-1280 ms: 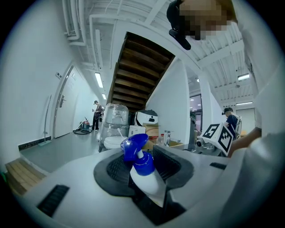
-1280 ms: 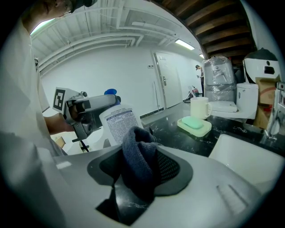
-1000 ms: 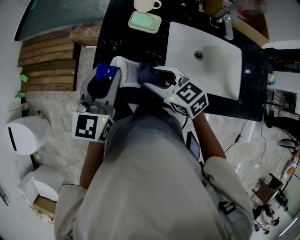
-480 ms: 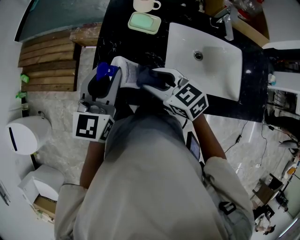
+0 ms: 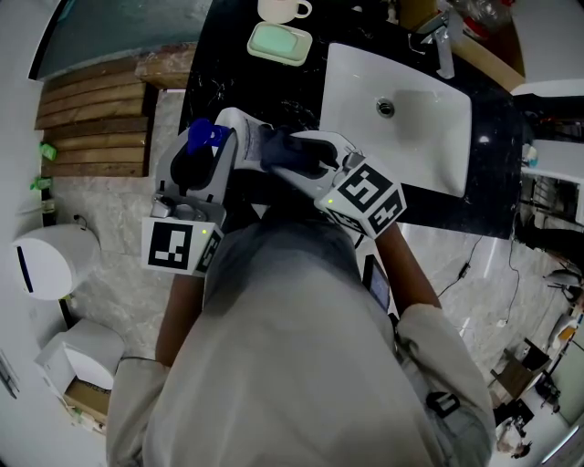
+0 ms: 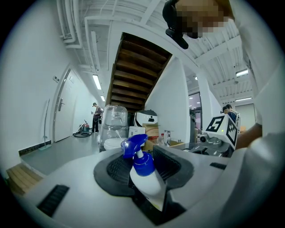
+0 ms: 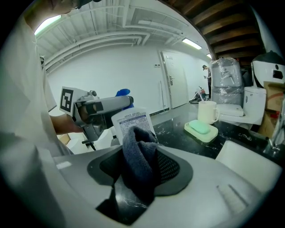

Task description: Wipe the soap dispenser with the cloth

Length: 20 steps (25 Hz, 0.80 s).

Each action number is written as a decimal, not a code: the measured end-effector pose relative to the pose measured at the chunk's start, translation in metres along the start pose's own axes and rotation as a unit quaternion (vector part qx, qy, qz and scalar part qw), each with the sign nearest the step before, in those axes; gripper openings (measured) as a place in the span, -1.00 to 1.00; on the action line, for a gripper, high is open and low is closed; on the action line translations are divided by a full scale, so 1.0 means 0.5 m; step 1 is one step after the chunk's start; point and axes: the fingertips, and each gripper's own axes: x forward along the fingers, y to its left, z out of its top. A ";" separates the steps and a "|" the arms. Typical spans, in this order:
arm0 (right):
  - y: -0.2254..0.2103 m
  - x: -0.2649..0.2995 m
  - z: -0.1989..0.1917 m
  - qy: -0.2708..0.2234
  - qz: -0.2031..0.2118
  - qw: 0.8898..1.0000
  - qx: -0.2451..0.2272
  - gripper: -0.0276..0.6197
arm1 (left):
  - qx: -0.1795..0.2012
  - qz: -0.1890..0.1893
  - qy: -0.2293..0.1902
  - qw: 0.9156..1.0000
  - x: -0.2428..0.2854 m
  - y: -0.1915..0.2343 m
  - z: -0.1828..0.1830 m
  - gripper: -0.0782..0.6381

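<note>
Grey cloth (image 7: 133, 142), pinched in right gripper (image 7: 141, 167), has been slid slightly across the soap dispenser (image 6: 149, 185) clamped in left gripper (image 6: 142, 164). Wiping is judged ongoing.

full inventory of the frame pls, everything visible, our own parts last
soap dispenser: 1, white, blue head, in left gripper
cloth: 1, dark grey, in right gripper
counter: 1, black, ahead
sink: 1, white, counter's right
faucet: 1, metal, behind sink
soap dish: 1, pale green, counter's far end
mug: 1, white, beyond the dish
wooden slats: 1 set, brown, floor left
left gripper: 1, white, shut on soap dispenser
right gripper: 1, white, shut on cloth
</note>
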 end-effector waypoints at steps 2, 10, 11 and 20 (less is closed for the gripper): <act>-0.002 -0.001 0.003 -0.004 0.002 1.000 -0.002 -0.36 | 0.000 0.000 0.006 1.000 0.002 -0.002 -0.003 -0.39; 0.013 -0.009 0.030 -0.007 0.010 1.000 -0.020 -0.36 | 0.003 0.002 0.010 1.000 0.006 -0.006 -0.004 -0.39; 0.013 -0.009 0.035 -0.008 0.011 1.000 -0.023 -0.36 | 0.002 0.001 0.010 1.000 0.007 -0.007 -0.002 -0.39; 0.020 -0.020 0.072 -0.027 0.013 0.999 -0.032 -0.36 | 0.021 0.001 0.023 0.999 0.013 -0.019 -0.005 -0.39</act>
